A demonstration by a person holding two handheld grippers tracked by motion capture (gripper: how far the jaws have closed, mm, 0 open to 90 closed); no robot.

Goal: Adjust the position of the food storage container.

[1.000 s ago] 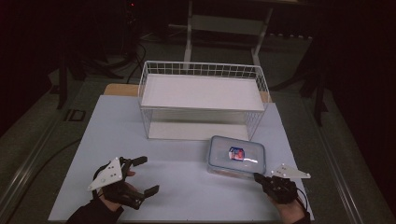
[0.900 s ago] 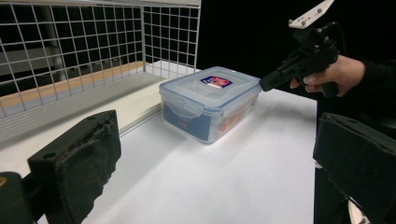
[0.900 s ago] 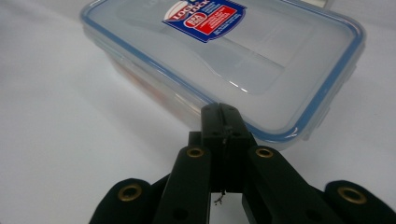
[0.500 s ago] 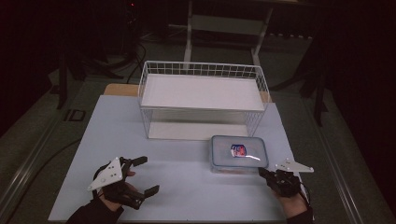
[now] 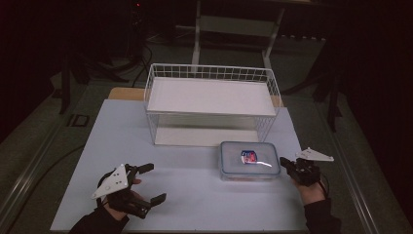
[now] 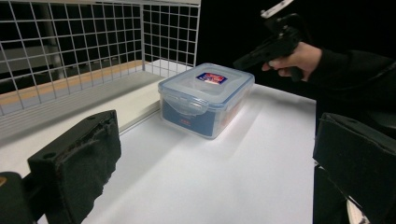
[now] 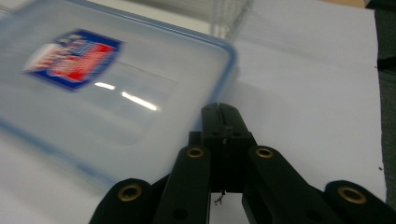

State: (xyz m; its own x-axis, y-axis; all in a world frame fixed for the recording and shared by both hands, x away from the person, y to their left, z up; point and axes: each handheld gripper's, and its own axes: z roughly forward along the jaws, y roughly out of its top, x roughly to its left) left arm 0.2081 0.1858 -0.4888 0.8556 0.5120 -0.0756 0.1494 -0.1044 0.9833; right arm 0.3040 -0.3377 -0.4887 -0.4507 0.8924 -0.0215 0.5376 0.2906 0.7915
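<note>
Clear plastic lidded box w/ blue rim & red-blue label (image 5: 249, 160) sits on white tabletop (image 5: 195, 195), just in front of white wire basket (image 5: 210, 105). Right gripper (image 5: 286, 163): jaws clenched, empty, tips just beside box's right edge. Left gripper (image 5: 148, 184): jaws released wide, well apart from box.

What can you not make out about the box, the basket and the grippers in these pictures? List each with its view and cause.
- Box contents: high view, lid glare; left gripper view, frosted walls.
- Box label wording: right gripper view, blur.
- Whether the shut right gripper touches the box: right gripper view, blur.
- Basket top: left gripper view, cut off by the edge.
- Left gripper pads: left gripper view, cut off at the bottom.
</note>
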